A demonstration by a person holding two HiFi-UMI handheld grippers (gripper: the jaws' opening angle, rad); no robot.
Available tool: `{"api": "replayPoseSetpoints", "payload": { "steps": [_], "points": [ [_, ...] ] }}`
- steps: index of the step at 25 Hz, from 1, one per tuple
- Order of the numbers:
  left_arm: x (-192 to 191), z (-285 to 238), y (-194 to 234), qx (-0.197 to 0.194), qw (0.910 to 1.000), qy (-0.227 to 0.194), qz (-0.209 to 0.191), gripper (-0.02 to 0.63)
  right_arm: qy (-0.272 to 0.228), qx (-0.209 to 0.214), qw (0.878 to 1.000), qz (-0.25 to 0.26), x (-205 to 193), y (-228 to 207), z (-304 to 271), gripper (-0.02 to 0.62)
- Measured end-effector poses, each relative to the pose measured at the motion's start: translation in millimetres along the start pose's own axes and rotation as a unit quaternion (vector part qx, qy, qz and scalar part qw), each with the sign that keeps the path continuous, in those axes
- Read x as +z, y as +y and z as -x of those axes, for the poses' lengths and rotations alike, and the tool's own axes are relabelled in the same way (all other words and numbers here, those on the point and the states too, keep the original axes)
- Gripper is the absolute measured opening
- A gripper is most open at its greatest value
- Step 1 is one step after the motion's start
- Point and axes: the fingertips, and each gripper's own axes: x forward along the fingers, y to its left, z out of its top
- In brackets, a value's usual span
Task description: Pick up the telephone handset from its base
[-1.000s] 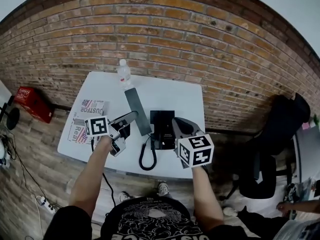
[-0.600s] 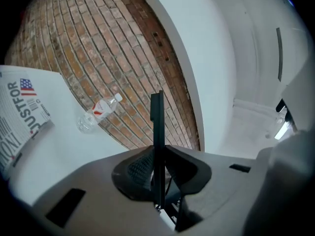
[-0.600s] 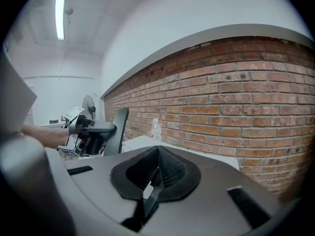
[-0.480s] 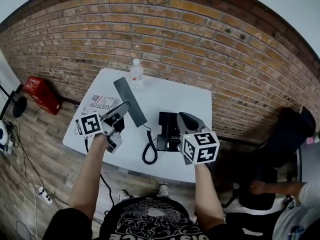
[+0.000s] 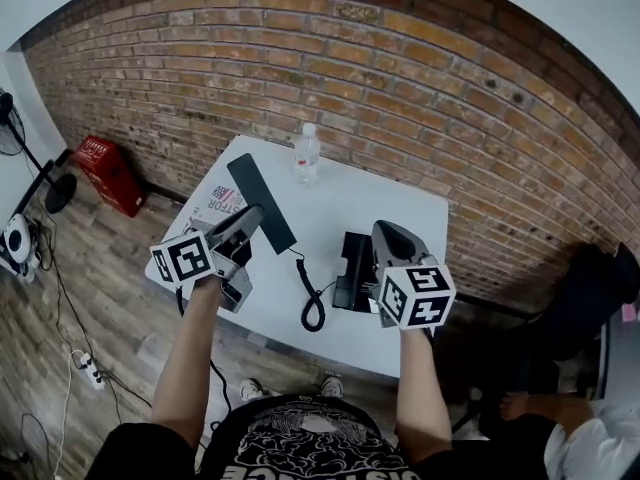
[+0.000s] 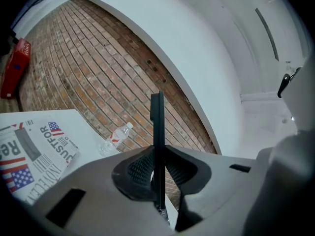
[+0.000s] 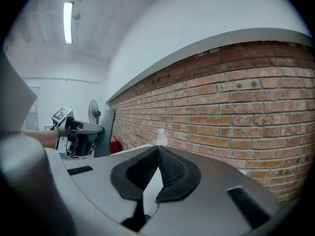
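Note:
The black telephone handset [image 5: 258,200] is off its base [image 5: 353,258] and held above the white table [image 5: 400,208], to the left of the base. My left gripper [image 5: 249,220] is shut on its lower end. In the left gripper view the handset [image 6: 157,127] stands edge-on between the pads [image 6: 140,170]. A coiled cord [image 5: 311,303] runs from the handset down to the base. My right gripper [image 5: 392,240] hovers over the base's right side, shut and holding nothing; its tips [image 7: 158,150] meet. The right gripper view shows the handset [image 7: 105,129] raised at the left.
A clear water bottle [image 5: 307,153] stands at the table's far edge by the brick wall. A newspaper [image 5: 226,198] lies on the table's left part under the handset. On the floor at the left stand a red box [image 5: 110,173] and a fan [image 5: 55,193].
My left gripper has carried the handset up and to the left, away from the base, and the cord has stretched out. The right gripper has risen slightly over the base.

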Motion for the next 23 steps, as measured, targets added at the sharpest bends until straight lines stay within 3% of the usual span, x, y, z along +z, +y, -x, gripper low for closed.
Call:
{"api": "replayPoseSetpoints", "payload": {
  "steps": [9,23],
  "points": [
    [-1,15,1,0.019,0.9998,-0.010,-0.006,0.072,0.001,0.010,1.000,-0.001,-2,11,-4,-0.002],
    [-11,7,6,0.012,0.9999,0.000,0.010,0.072,0.002,0.007,1.000,-0.010,-5,4,-4,-0.002]
  ]
}}
